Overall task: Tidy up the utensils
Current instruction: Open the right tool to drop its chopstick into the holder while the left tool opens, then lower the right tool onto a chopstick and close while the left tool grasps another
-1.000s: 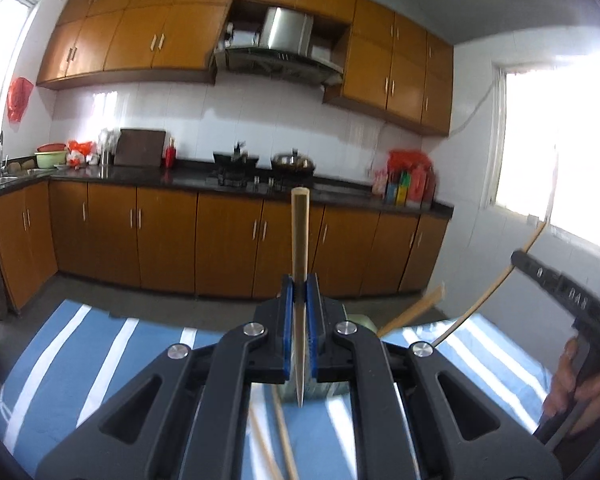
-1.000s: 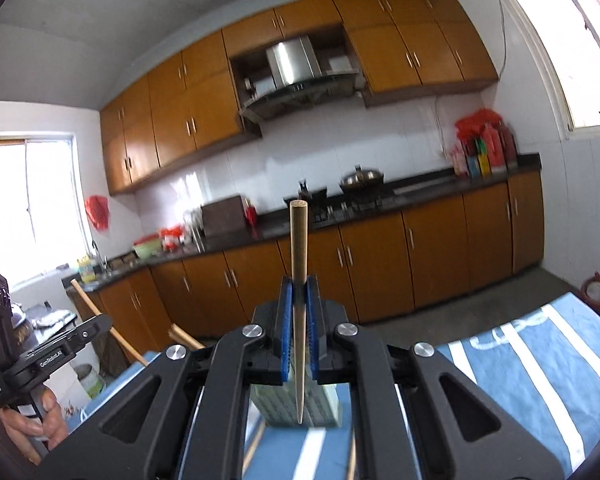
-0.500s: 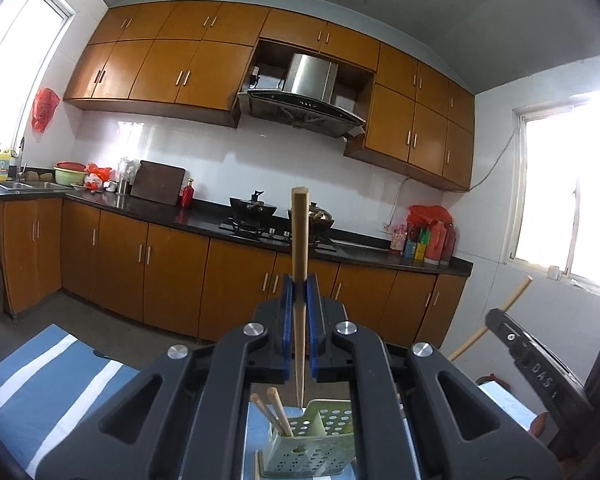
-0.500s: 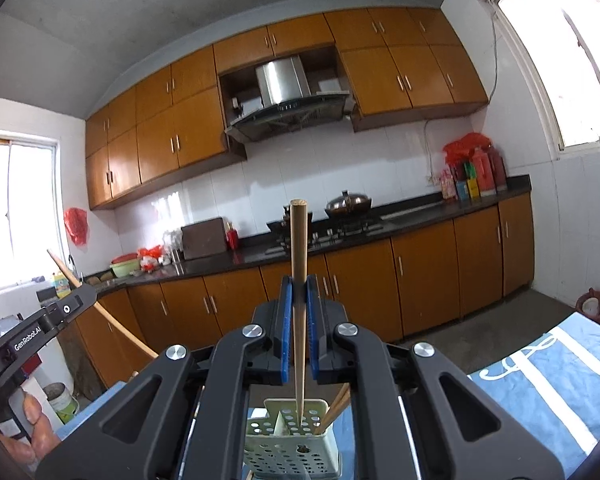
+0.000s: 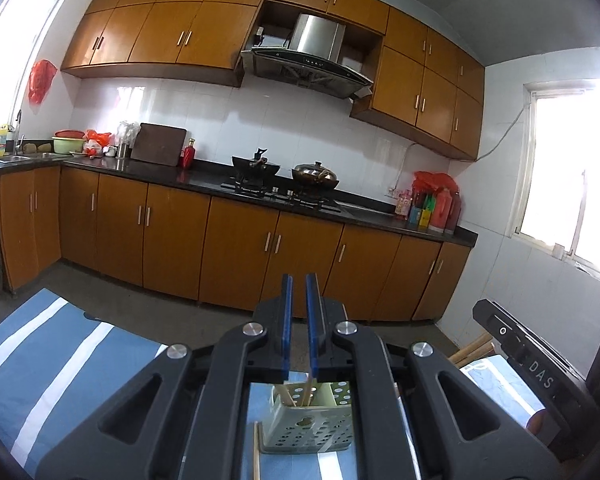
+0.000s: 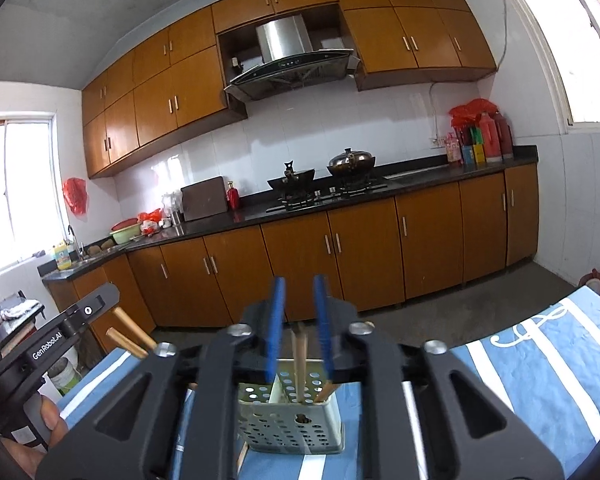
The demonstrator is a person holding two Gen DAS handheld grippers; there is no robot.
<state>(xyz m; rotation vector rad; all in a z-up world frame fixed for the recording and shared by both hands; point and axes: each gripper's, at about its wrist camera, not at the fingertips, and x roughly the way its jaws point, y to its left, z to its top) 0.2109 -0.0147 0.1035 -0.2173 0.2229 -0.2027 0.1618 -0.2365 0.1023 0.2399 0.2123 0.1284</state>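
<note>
My left gripper (image 5: 299, 280) hovers over a pale green perforated utensil basket (image 5: 306, 428). Its blue pads stand a narrow gap apart with nothing between them. A thin chopstick (image 5: 308, 390) leans in the basket just under them. My right gripper (image 6: 299, 284) is over the same basket (image 6: 290, 420), its jaws opening. A wooden chopstick (image 6: 300, 356) stands loose between its blurred pads, its lower end in the basket, and another chopstick (image 6: 326, 392) leans beside it.
The basket stands on a table with a blue-and-white striped cloth (image 5: 60, 360). A loose chopstick (image 5: 256, 452) lies beside the basket. The other gripper and a hand show at each view's edge (image 5: 532, 360) (image 6: 60, 340). Wooden stick ends (image 6: 130, 334) poke up at left.
Both grippers held an upright chopstick before. Now neither pad pair clamps one, both sticks have dropped toward the basket, and the right jaws stand wider. Both views have closed in on the basket.
</note>
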